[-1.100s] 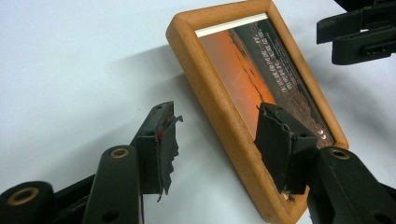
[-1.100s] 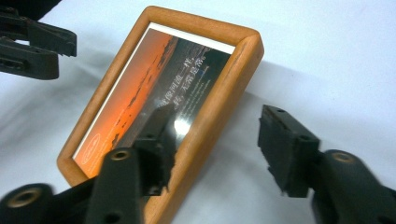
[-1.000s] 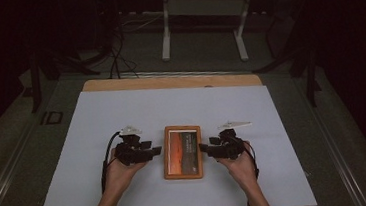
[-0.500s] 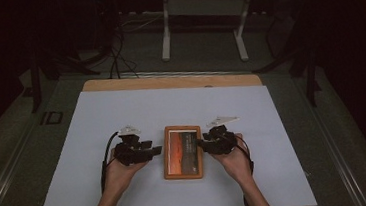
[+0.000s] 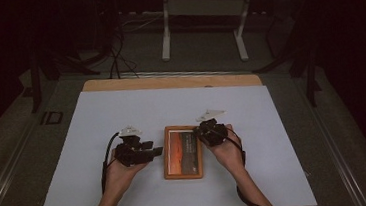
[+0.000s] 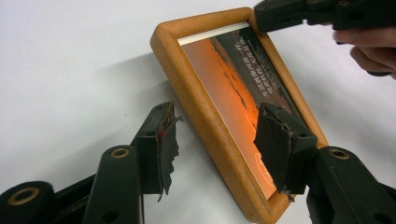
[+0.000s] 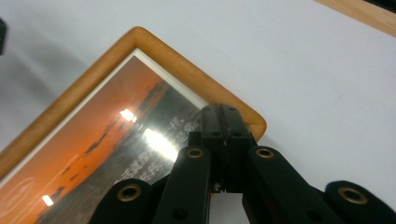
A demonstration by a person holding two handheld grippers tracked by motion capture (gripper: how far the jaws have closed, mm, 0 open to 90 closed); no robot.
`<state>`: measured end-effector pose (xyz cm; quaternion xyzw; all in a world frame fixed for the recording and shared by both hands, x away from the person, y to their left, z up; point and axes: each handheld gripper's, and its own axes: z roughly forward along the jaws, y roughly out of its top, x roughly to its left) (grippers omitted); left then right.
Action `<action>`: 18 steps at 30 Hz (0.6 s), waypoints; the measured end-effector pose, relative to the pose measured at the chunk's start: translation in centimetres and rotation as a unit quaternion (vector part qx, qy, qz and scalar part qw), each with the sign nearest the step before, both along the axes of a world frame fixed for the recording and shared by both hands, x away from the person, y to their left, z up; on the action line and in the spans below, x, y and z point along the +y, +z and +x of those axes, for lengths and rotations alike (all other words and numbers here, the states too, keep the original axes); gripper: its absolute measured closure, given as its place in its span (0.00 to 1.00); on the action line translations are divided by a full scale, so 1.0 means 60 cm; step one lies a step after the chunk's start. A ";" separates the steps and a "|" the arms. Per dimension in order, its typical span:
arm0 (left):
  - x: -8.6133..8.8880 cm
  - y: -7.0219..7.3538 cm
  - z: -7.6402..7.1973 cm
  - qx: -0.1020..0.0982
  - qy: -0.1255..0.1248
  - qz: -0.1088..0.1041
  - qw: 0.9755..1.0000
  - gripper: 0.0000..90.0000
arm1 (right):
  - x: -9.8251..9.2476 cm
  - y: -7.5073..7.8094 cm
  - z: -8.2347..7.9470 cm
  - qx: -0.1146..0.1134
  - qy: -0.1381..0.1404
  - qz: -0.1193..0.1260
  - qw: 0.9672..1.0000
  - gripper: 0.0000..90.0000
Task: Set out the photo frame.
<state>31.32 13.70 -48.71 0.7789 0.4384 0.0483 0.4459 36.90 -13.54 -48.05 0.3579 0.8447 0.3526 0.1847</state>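
Frame (image 5: 182, 151) lies flat, long axis running away from the person.

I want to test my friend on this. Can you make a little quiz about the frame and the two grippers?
1. True or false: the right gripper has its jaws wide apart.
2. What colour is the rim of the frame? A blue, B orange-brown wood, C black.
3. Which edge of the frame do the left gripper jaws stand on either side of?

Key
1. False; they are shut, over the frame's corner.
2. B.
3. Its long near edge; the jaws are open, one on the sheet, one over the picture.
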 end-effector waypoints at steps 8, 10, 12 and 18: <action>-0.001 0.001 -0.002 -0.002 -0.004 0.002 1.000 0.55 | 0.010 -0.007 0.012 -0.001 -0.001 -0.008 1.000 1.00; -0.001 0.001 -0.002 -0.002 -0.003 0.003 1.000 0.55 | 0.012 -0.006 0.011 -0.003 -0.001 -0.014 1.000 1.00; -0.002 0.001 -0.002 -0.002 -0.003 0.004 1.000 0.55 | 0.012 -0.006 0.011 -0.005 -0.001 -0.016 1.000 1.00; 0.001 0.001 -0.002 -0.002 0.000 0.002 1.000 0.55 | 0.007 -0.008 0.014 -0.006 -0.006 -0.020 1.000 1.00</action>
